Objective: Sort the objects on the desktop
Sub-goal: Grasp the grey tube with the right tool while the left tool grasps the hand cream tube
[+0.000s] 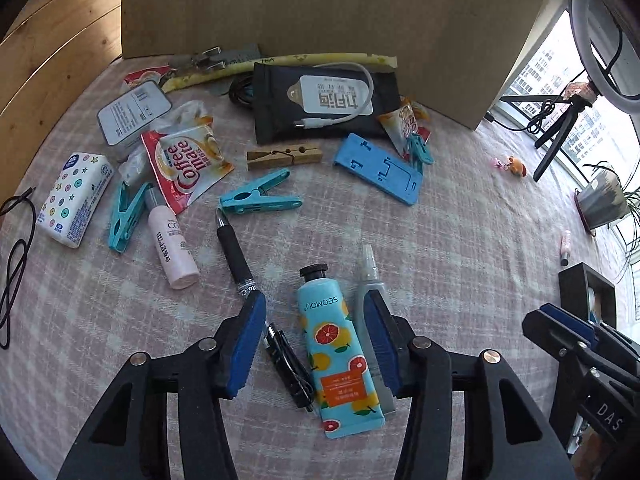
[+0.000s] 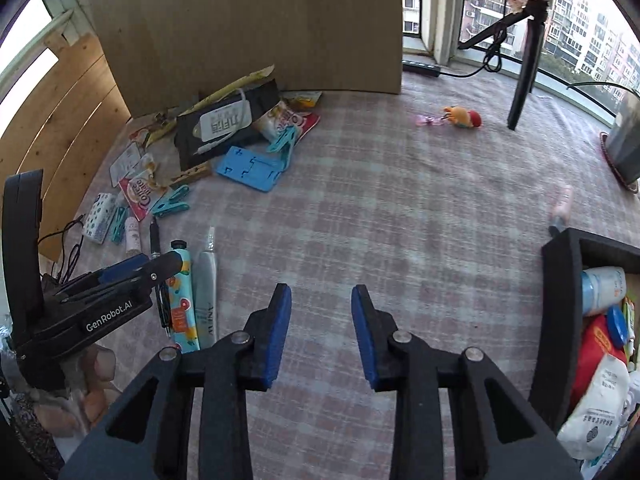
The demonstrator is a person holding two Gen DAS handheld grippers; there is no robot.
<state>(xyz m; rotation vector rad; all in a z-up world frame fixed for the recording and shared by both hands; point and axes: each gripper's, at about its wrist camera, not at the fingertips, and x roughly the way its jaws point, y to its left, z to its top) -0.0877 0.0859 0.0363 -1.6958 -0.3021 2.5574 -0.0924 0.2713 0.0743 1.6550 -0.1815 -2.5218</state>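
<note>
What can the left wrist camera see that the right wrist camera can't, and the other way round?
Only the left wrist view shows the ring light on its tripod and the black cable lying beside the hand cream tube.

Only the right wrist view shows inside the black box: a white pouch and a bottle. It also shows the person's fingers on the left gripper.

Both show the tube, the spray bottle, the blue phone stand and the cardboard.

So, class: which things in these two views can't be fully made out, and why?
- Black pen, left wrist view: its lower end is hidden behind the left gripper.
- Black box, right wrist view: cut off by the right edge.
- Pink bottle, right wrist view: blurred, label unreadable.
</note>
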